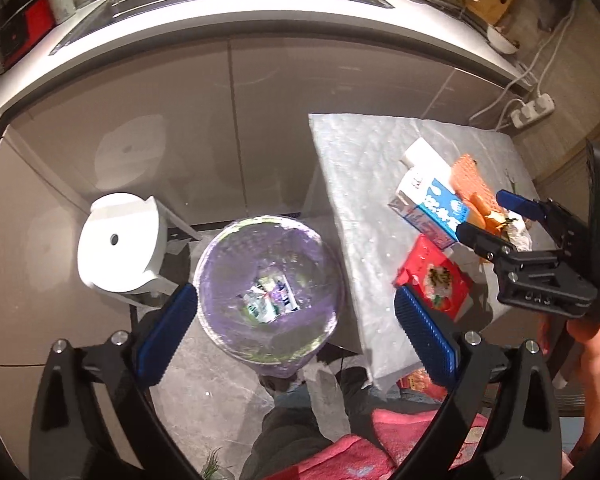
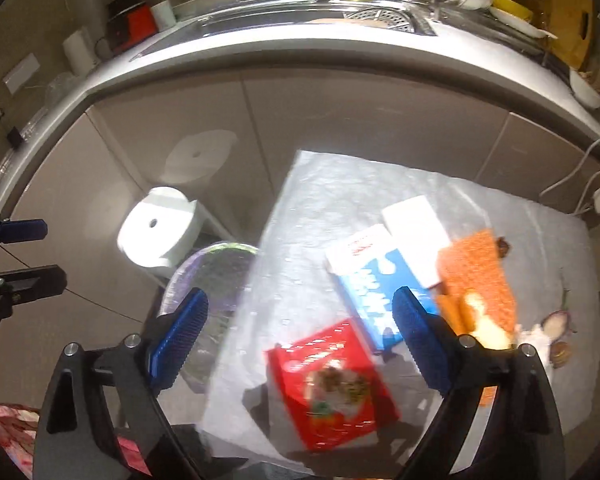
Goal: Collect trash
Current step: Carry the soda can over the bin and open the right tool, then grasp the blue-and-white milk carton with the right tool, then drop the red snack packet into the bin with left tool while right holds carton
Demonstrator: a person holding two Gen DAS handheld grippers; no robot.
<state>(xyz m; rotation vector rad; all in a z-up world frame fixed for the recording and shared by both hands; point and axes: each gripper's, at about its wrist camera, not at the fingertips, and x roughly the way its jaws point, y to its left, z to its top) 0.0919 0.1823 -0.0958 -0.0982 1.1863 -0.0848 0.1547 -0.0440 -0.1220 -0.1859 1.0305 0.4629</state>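
Both spread and empty: left hand-held gripper point(image 1: 296, 336) over the lined bin point(image 1: 268, 292), right hand-held gripper point(image 2: 300, 344) above the red packet point(image 2: 332, 384) beside that bin. Probably light, crinkly, slippery; best pinched across a flat edge.

One bin point(image 1: 268, 292), two cartons point(image 2: 364, 288), one red packet point(image 2: 336, 384)

So between my left gripper's point(image 1: 296, 330) fingers there's the trash bin point(image 1: 268, 292) right below, with a crumpled wrapper point(image 1: 268, 298) down inside it. Off my left finger sits a round stool point(image 1: 120, 242), beside the bin. Past my right finger is the table point(image 1: 364, 184). On it: snack packet point(image 1: 434, 280) nearest, milk carton point(image 1: 430, 204) behind it, box point(image 1: 420, 154) further back, sponge point(image 1: 470, 178) and food scraps point(image 1: 512, 228) to the right. My right gripper point(image 2: 300, 348) hangs over that packet point(image 2: 332, 384).
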